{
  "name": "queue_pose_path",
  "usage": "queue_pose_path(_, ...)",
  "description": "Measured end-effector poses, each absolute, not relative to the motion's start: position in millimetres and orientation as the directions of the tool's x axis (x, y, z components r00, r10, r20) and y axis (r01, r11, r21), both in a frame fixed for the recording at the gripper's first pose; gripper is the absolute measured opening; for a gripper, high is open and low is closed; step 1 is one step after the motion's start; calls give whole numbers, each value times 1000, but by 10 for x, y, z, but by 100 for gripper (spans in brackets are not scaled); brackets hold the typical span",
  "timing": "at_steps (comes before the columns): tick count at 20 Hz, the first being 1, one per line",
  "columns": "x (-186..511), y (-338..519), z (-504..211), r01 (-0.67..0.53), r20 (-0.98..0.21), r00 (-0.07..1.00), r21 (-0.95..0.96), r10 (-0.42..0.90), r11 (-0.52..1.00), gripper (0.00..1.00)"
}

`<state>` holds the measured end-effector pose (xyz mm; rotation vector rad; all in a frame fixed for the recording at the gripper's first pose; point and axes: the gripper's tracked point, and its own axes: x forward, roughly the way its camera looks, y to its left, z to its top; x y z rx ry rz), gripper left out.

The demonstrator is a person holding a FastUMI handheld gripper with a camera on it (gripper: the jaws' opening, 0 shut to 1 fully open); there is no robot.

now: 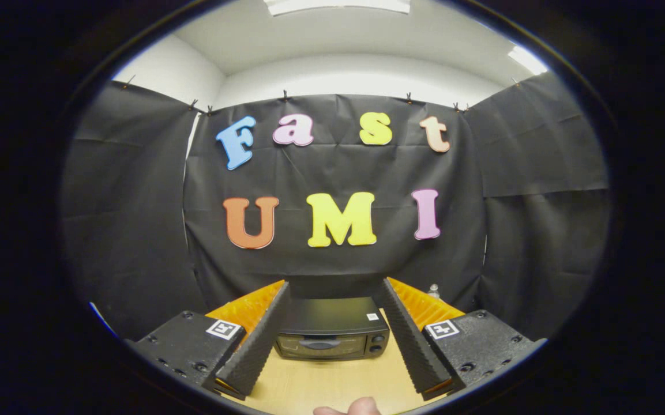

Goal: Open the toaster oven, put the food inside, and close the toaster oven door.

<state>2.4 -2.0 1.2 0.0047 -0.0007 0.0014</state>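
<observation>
Toaster oven sits on a light wood tabletop, straight ahead of the gripper & framed in the gap btwn its two fingers, well beyond the tips. Oven is dark, boxy, seen from slightly above so the flat top shows, w/ a small pale sticker near its back right corner. Door is shut: glass front panel upright, a horizontal handle across its upper part. Two round knobs stacked on the right of the front face. Fingers are spread wide, nothing btwn them, touching nothing; each runs forward from a dark mount block w/ a small square marker tag on top, left finger angling inward on the oven's left side, right finger mirroring it on the oven's right. Ribbed inner faces of the fingers point at each other. Oven's back is near the black cloth wall of the booth. A small clear bottle top peeks out behind the right finger, by the wall. Bit of a person's hand shows at the near table edge, below the fingers. Food can't be made out anywhere on the table.
</observation>
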Motion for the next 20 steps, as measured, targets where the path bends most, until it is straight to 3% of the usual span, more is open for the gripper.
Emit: queue_pose_path(20, 275, 1, -210, -22, -77, 997, 29, 24, 999, 100)
